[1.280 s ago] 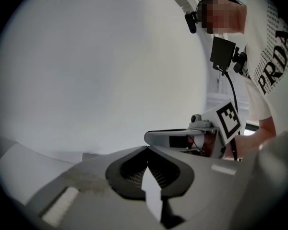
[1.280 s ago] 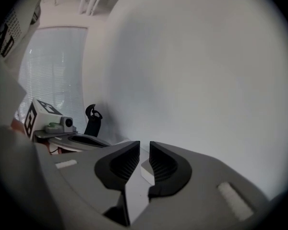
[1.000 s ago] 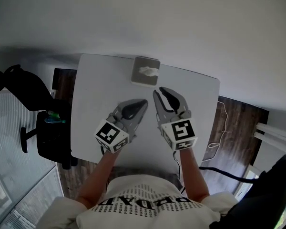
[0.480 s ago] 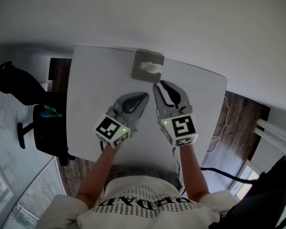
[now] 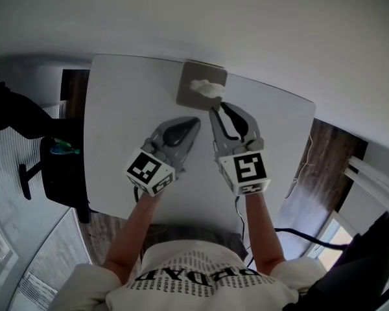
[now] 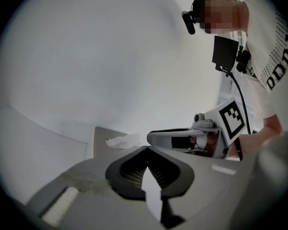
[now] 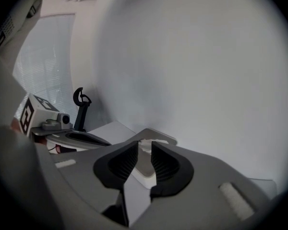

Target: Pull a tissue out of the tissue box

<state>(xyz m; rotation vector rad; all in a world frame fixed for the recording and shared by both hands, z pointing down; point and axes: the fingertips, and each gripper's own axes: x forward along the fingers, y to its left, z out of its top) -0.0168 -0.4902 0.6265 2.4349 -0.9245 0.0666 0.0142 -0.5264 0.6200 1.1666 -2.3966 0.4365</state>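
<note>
A flat grey tissue box (image 5: 193,99) lies at the far edge of the white table (image 5: 117,128), with a white tissue (image 5: 206,88) sticking up from its slot. My right gripper (image 5: 217,108) points at the box's near edge, just short of the tissue, with its jaws a narrow gap apart and nothing between them. In the right gripper view the tissue (image 7: 146,144) and box (image 7: 159,139) show through the gap of that gripper (image 7: 144,145). My left gripper (image 5: 194,120) hovers shut and empty to the box's near left. The left gripper view shows this gripper (image 6: 147,148), the tissue (image 6: 125,140) and the box (image 6: 102,138).
A black office chair (image 5: 26,118) stands left of the table. A plain white wall rises right behind the box. Cables (image 5: 305,167) lie on the wood floor to the right. The table's left half is bare.
Both grippers have moved forward toward the box; the right one's tips now reach its near edge. The left stays shut behind it.
</note>
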